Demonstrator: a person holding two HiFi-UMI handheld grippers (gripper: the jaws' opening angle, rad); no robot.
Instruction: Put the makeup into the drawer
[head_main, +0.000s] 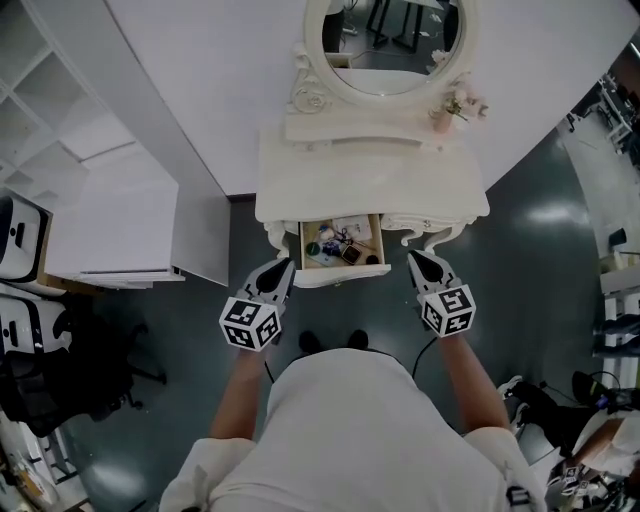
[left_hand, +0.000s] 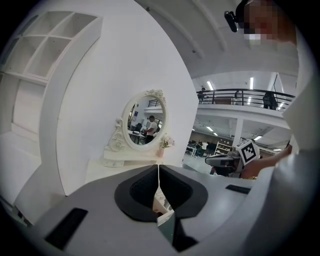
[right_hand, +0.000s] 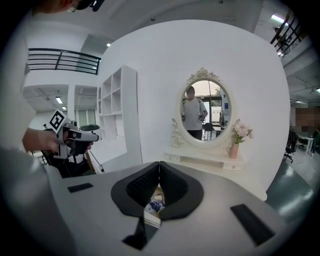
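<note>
Two sets of jaws I read as pressed together on nothing: left gripper (head_main: 286, 266) and right gripper (head_main: 416, 258) sit just off the front corners of the open drawer (head_main: 340, 277), makeup (head_main: 338, 246) lying inside it, floor (head_main: 520, 270) either side

My head camera looks steeply down on the white dressing counter (head_main: 370, 185); left claw (head_main: 288, 263) and right claw (head_main: 412, 256) cameras both face its oval mirror (right_hand: 205, 107).

Oval mirror (head_main: 392, 40) beside flower vase (head_main: 442, 119); white shelving (head_main: 45, 95) left
</note>
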